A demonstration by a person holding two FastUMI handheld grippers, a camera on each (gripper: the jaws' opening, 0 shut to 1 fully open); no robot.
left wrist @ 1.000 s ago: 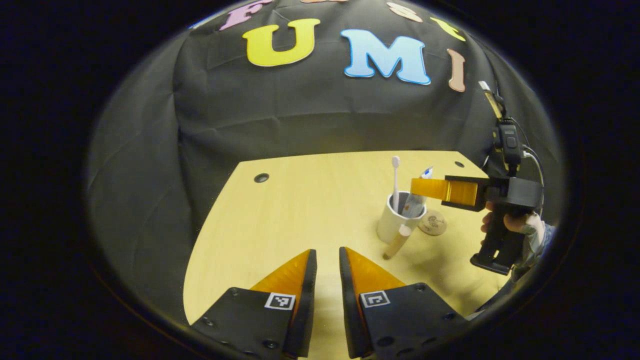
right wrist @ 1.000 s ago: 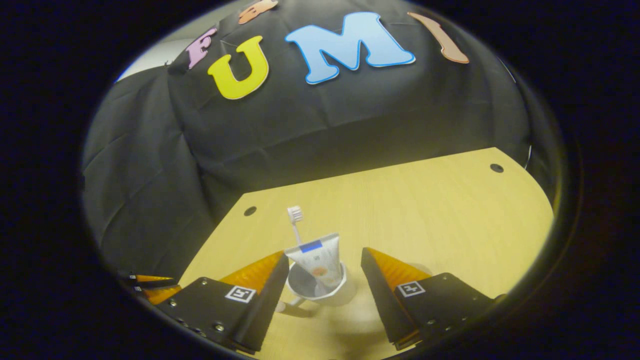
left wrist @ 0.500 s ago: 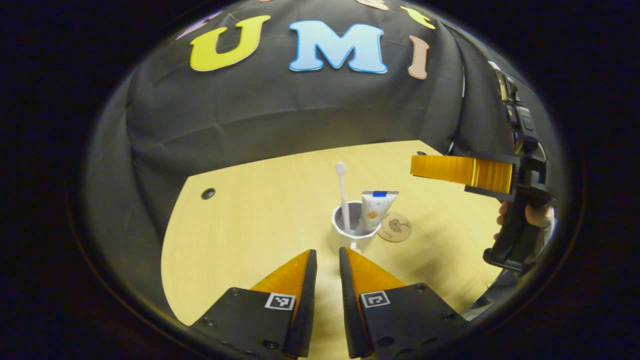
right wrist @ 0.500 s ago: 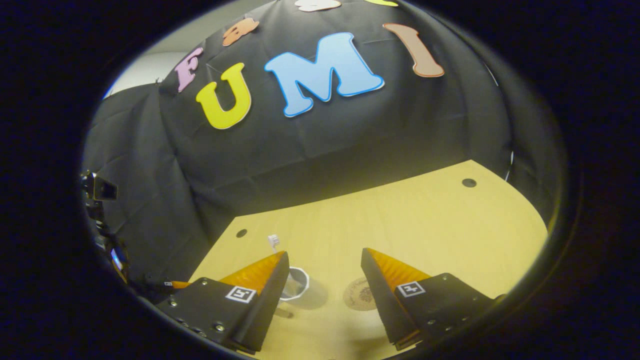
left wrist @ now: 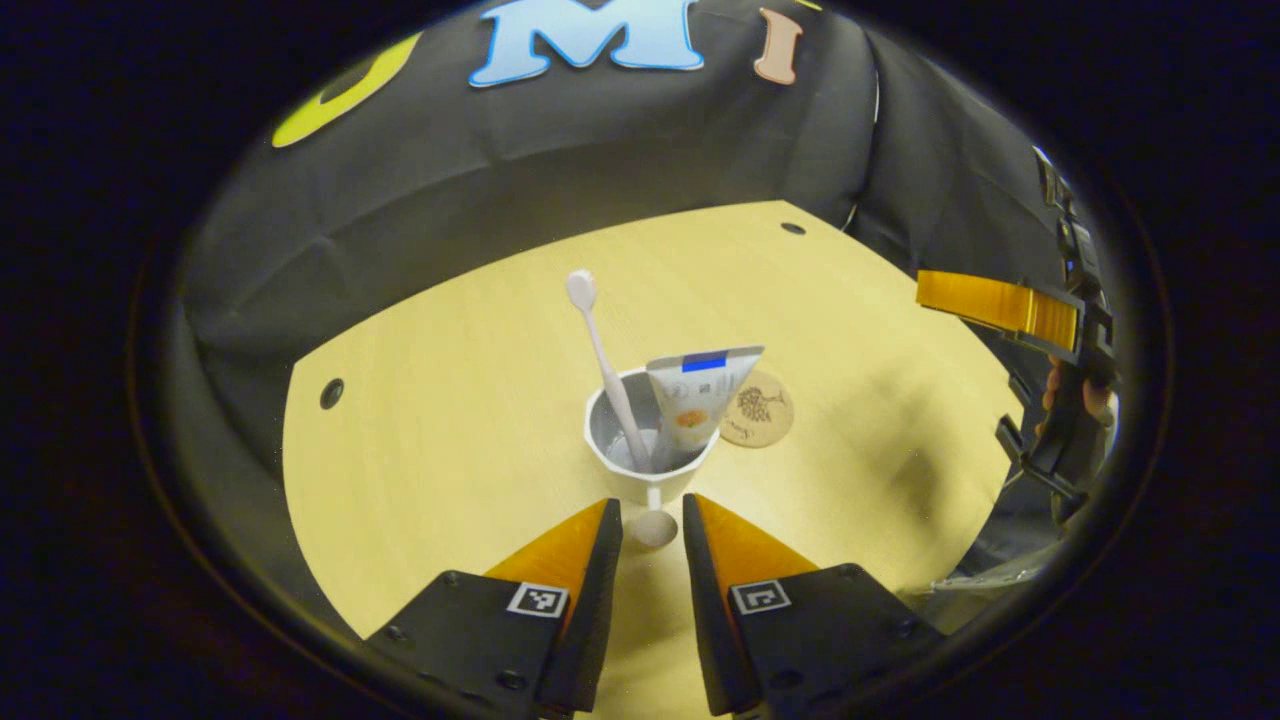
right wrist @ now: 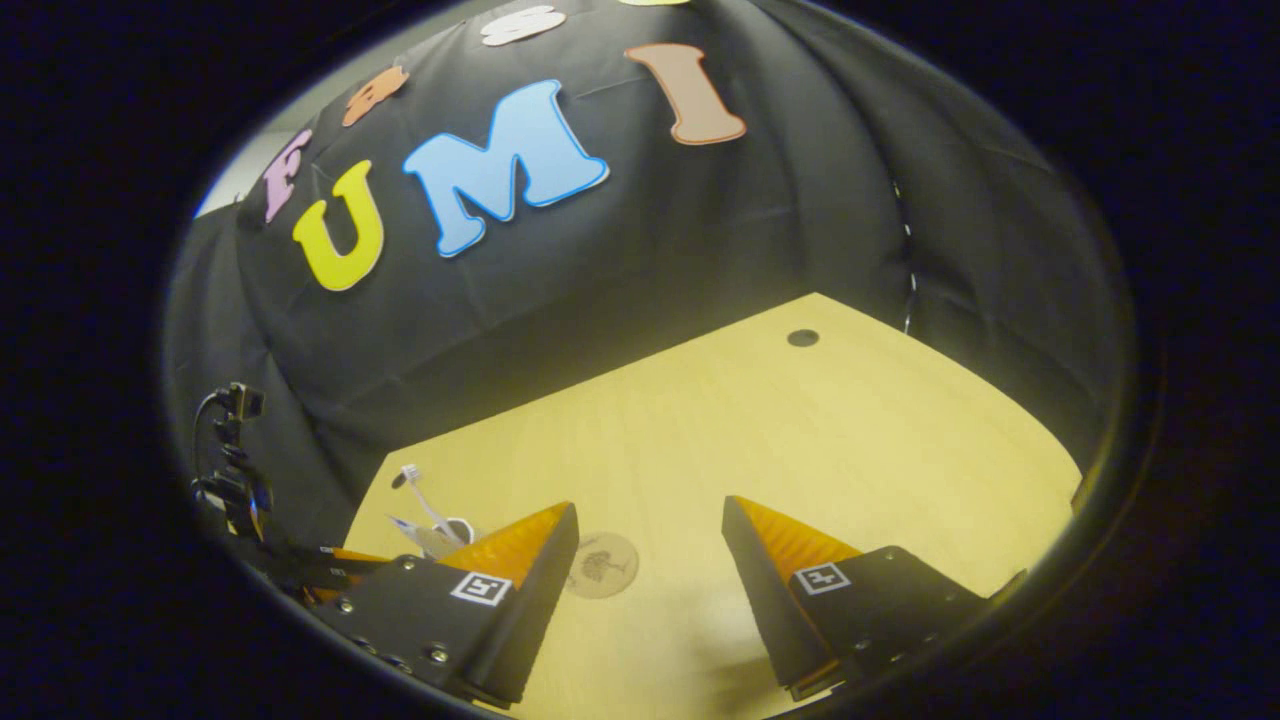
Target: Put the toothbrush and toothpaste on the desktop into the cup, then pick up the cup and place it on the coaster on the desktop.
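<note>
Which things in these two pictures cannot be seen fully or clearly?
- Cup: in the right gripper view, mostly hidden behind the right hand-held gripper.
- Cup handle: left gripper view, its lower part is hidden between the left hand-held gripper fingers; contact cannot be told.
- Toothbrush and toothpaste: lower ends hidden inside the cup.

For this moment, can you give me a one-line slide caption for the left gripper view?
Left tool lines up on the handle of the cup holding toothbrush and toothpaste, coaster just behind.
</note>
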